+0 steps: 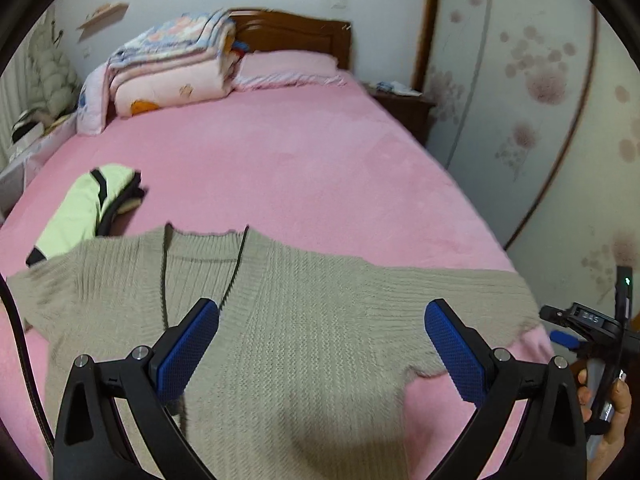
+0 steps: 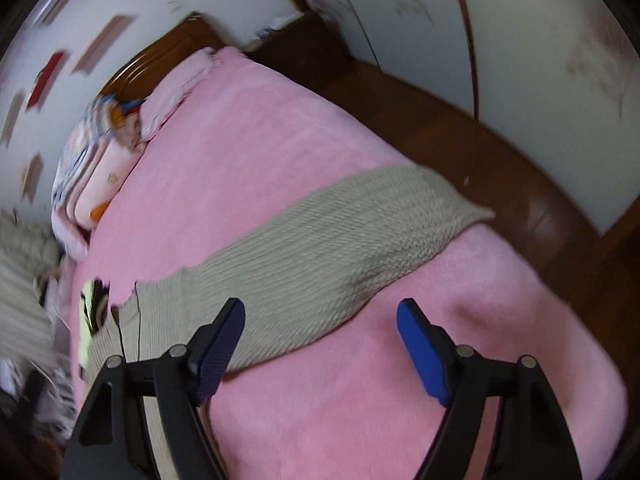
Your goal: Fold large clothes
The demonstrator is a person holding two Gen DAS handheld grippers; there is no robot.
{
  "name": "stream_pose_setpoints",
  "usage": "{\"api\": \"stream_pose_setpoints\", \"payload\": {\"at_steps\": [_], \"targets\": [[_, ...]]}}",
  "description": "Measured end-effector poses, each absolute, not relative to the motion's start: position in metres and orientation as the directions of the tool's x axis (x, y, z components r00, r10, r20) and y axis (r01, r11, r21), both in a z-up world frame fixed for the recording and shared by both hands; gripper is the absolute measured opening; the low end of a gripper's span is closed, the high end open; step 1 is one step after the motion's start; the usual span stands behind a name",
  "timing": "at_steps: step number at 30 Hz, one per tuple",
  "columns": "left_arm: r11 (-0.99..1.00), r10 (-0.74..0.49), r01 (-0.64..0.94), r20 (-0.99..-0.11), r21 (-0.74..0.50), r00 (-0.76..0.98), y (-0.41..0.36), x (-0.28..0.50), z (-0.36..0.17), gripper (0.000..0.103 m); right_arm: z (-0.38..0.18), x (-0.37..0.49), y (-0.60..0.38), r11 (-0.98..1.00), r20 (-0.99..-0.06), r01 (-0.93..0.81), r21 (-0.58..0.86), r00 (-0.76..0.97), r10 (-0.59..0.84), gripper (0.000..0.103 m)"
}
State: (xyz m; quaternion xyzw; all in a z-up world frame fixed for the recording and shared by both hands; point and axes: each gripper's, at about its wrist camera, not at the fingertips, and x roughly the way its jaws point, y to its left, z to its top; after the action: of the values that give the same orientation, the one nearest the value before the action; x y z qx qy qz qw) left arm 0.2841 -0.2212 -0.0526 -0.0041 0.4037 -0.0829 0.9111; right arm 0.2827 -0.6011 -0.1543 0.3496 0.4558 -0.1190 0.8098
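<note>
bed (image 1: 304, 168) with pink fleece cover carries everything. beige knit sweater (image 1: 280, 320) lies spread flat directly under and ahead of the left gripper (image 1: 322, 344), one sleeve (image 2: 360, 224) running out toward the bed's edge ahead of the right gripper (image 2: 320, 340). folded green-and-black garment (image 1: 88, 204) ahead-left. far ahead: stacked quilts (image 1: 168, 64) beside a pink pillow (image 1: 288, 68), at the headboard.

Ribbed knit sweater (image 1: 304, 320), fleecy pink bedspread (image 1: 280, 168)
</note>
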Motion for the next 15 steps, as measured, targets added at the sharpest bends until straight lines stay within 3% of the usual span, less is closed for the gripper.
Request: {"api": "stream_pose_setpoints", "payload": {"at_steps": [9, 11, 12, 13, 15], "targets": [[0.981, -0.19, 0.138, -0.802, -0.135, 0.566, -0.219, 0.309, -0.108, 0.102, -0.224, 0.303, -0.641, 0.528, -0.803, 0.636, 0.563, 0.573, 0.167, 0.071], [0.981, -0.189, 0.148, -0.798, -0.126, 0.573, -0.216, 0.31, -0.111, 0.102, -0.229, 0.306, -0.645, 0.504, -0.79, 0.645, 0.574, 0.598, 0.134, 0.062], [0.981, -0.189, 0.151, -0.796, -0.124, 0.575, -0.214, 0.308, -0.11, 0.102, -0.23, 0.308, -0.644, 0.505, -0.791, 0.649, 0.569, 0.599, 0.122, 0.048], [0.981, -0.186, 0.153, -0.794, -0.118, 0.579, -0.213, 0.307, -0.11, 0.102, -0.23, 0.31, -0.644, 0.515, -0.795, 0.651, 0.558, 0.597, 0.107, 0.026], [0.982, -0.184, 0.152, -0.791, -0.116, 0.583, -0.205, 0.305, -0.106, 0.102, -0.226, 0.312, -0.639, 0.542, -0.793, 0.641, 0.543, 0.604, 0.08, 0.017]]}}
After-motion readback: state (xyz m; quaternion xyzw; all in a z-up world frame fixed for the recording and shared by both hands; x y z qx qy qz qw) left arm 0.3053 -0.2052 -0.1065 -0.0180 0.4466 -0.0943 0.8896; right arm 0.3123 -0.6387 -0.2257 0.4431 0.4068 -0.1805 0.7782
